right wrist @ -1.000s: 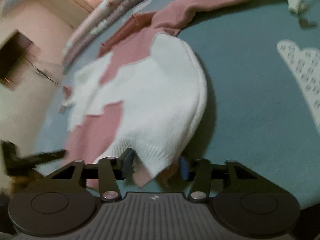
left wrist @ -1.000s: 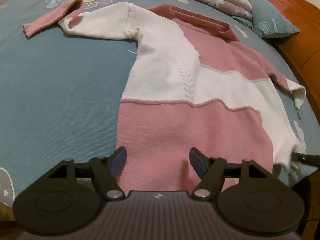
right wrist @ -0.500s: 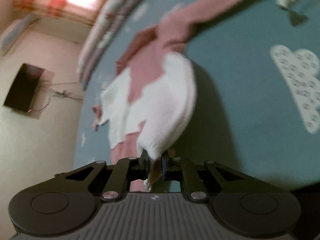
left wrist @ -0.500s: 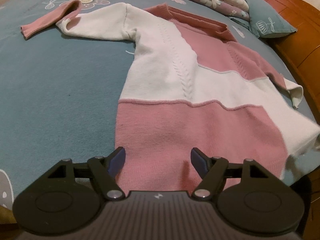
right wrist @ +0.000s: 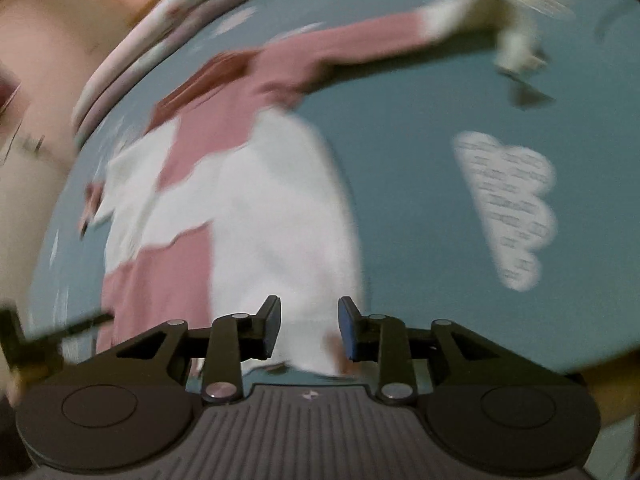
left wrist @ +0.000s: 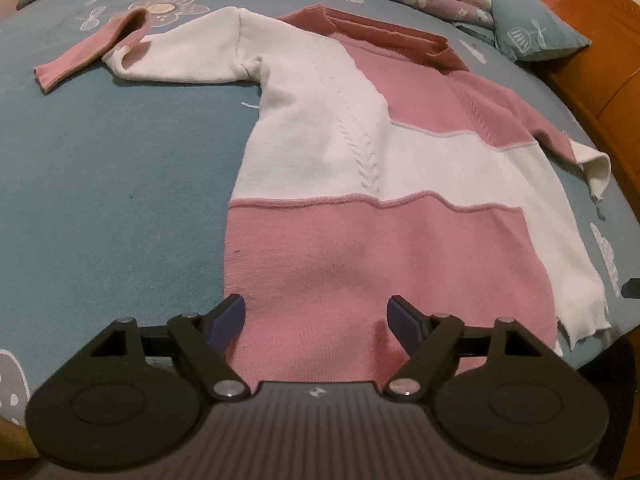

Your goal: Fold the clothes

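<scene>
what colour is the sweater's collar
Dark pink collar, clearest in the left wrist view.

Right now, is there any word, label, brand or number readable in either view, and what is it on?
No readable text in either view.
Left claw body: a small pale emblem, no letters.
Right claw body: the same emblem, blurred.
Sheet: printed flowers and clouds only.
Sweater: no label showing.

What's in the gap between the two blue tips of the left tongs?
In the left wrist view, the pink bottom band of the sweater lies between the open left tongs, whose tips do not pinch it.
</scene>
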{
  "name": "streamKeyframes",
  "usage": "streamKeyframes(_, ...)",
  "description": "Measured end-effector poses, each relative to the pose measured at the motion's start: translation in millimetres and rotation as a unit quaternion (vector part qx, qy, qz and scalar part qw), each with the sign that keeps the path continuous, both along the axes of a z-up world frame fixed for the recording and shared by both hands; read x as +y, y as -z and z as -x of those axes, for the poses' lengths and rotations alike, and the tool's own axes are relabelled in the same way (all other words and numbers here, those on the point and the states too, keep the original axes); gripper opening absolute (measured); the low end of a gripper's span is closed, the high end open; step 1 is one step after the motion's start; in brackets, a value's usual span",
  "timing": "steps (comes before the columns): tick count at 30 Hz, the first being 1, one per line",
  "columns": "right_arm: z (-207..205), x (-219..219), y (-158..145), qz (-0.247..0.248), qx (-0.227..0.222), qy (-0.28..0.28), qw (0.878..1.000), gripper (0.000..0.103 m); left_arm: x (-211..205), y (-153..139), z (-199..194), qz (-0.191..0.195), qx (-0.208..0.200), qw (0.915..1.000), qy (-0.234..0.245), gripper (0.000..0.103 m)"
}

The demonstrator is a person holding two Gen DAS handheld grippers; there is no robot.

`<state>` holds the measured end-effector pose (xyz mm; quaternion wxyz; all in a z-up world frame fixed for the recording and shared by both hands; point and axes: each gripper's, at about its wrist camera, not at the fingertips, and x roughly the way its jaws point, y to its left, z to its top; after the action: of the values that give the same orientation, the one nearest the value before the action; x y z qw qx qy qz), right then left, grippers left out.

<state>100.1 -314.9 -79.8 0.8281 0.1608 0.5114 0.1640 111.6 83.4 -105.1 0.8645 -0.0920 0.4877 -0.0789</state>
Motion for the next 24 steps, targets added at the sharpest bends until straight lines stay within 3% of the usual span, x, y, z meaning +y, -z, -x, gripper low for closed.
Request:
streamKeyframes(5, -3, 51, 16, 0.057, -0.028, -0.078, 0.995, 0.036, 1, 0, 1, -0.001, -0.001, 1.0, 0.001, 0.078)
streamKeyframes(7, -7, 60, 31, 0.068, 0.011, -0.087, 0.994, 0.036, 0, 0, 1, -0.006, -0.001, 1.0, 0.004, 0.078)
streamKeyframes(10, -3, 59, 32, 0.063, 0.012, -0.092, 0.994, 0.042, -2, 0, 4, -0.023, 0.001, 0.9996, 0.013, 0.078)
streamKeyframes(14, 5, 58, 19, 0.054, 0.001, -0.088, 0.995, 0.042, -13, -3, 7, -0.05, 0.004, 0.998, 0.039, 0.078)
streamKeyframes(16, 8, 66, 12, 0.014, -0.006, -0.097, 0.995, 0.042, -14, -7, 9, -0.046, 0.001, 0.9982, 0.037, 0.078)
streamKeyframes(19, 3, 78, 19, -0.059, 0.034, -0.111, 0.992, 0.042, -17, -16, 14, -0.04, -0.018, 0.9983, 0.038, 0.078)
streamKeyframes(24, -7, 80, 47, -0.102, 0.1, -0.077, 0.987, 0.038, -19, -23, 22, -0.044, -0.032, 0.9975, 0.046, 0.078)
